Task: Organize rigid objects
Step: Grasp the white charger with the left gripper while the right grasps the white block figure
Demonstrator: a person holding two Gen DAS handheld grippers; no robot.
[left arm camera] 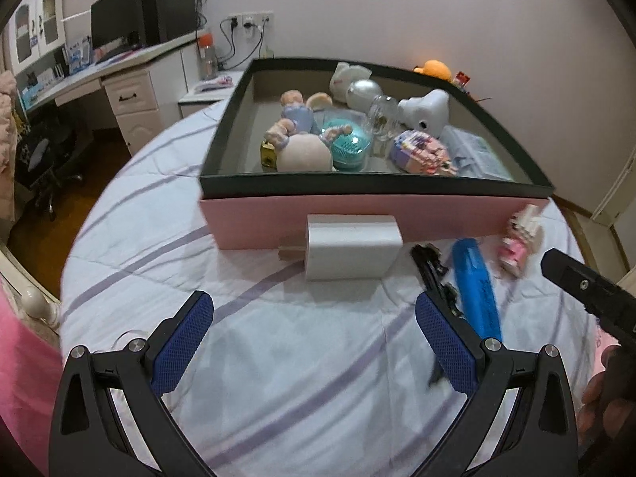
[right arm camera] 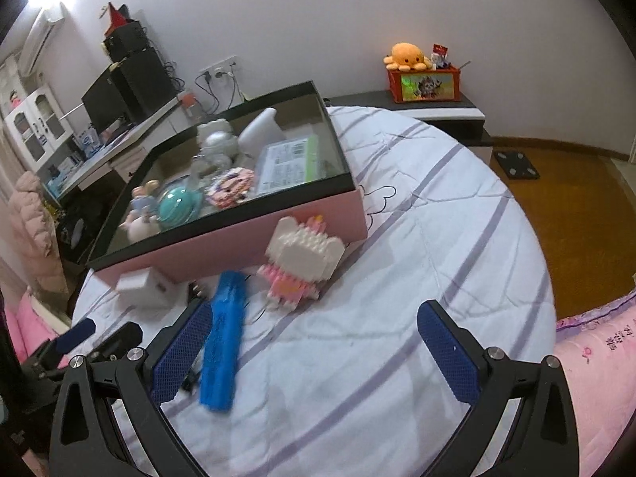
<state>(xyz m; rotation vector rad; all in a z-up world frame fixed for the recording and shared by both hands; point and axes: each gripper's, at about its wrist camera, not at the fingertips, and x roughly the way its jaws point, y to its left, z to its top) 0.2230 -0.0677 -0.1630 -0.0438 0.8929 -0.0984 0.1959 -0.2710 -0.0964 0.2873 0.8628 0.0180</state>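
Note:
A pink box with a dark rim (left arm camera: pixel 397 189) (right arm camera: pixel 222 234) stands on the striped bed and holds several toys. In front of it lie a white block (left arm camera: pixel 351 248) (right arm camera: pixel 141 288), a black clip-like piece (left arm camera: pixel 431 268), a blue flat object (left arm camera: pixel 477 288) (right arm camera: pixel 224 336) and a pink-and-white brick figure (left arm camera: pixel 520 240) (right arm camera: pixel 302 264). My left gripper (left arm camera: pixel 314 342) is open and empty, just short of the white block. My right gripper (right arm camera: pixel 314 351) is open and empty, with the blue object by its left finger and the brick figure ahead.
The bed sheet (right arm camera: pixel 397 238) is white with purple stripes. A desk with a monitor (left arm camera: pixel 115 20) stands at the back left. A low shelf with a red box and an orange plush (right arm camera: pixel 409 55) is behind the bed. Wooden floor (right arm camera: pixel 576 206) lies to the right.

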